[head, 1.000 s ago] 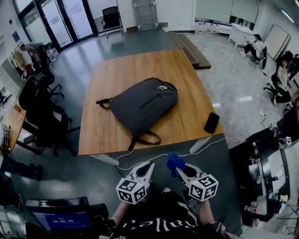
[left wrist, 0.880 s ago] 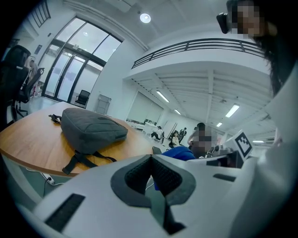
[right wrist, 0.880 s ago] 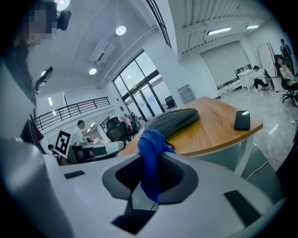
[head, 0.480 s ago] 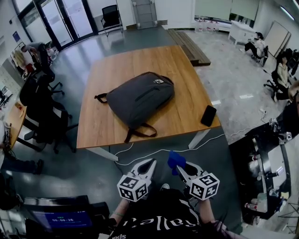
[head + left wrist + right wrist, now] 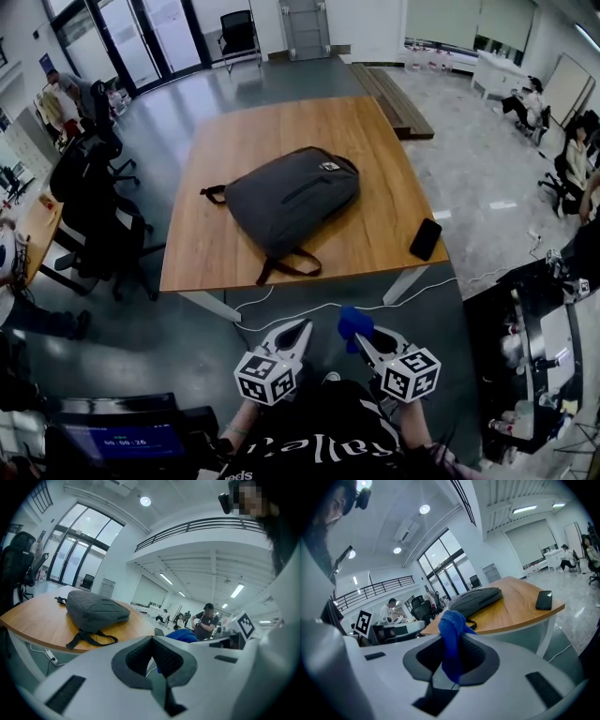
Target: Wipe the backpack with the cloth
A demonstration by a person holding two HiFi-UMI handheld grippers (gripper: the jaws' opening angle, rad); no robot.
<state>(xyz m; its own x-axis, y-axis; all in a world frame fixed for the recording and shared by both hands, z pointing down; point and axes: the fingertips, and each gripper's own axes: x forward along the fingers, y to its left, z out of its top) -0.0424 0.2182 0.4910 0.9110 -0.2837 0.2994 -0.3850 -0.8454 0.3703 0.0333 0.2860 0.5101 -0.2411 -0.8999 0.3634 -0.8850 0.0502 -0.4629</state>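
Observation:
A dark grey backpack [image 5: 291,198] lies flat on the wooden table [image 5: 216,248], its straps hanging toward the near edge. It also shows in the left gripper view [image 5: 96,611] and in the right gripper view [image 5: 476,599]. My right gripper [image 5: 360,336] is shut on a blue cloth [image 5: 352,322], which sticks up between its jaws [image 5: 452,641]. My left gripper [image 5: 300,334] is shut with nothing in it. Both grippers hang side by side short of the table's near edge, well away from the backpack.
A black phone [image 5: 425,239] lies at the table's near right corner. White cables [image 5: 309,311] run over the floor under the near edge. Black office chairs [image 5: 89,220] stand left of the table. People sit at desks far right and far left.
The view has shifted slightly, so the table and backpack sit a little differently in the picture. Both grippers hold the same pose, the cloth still in the right one.

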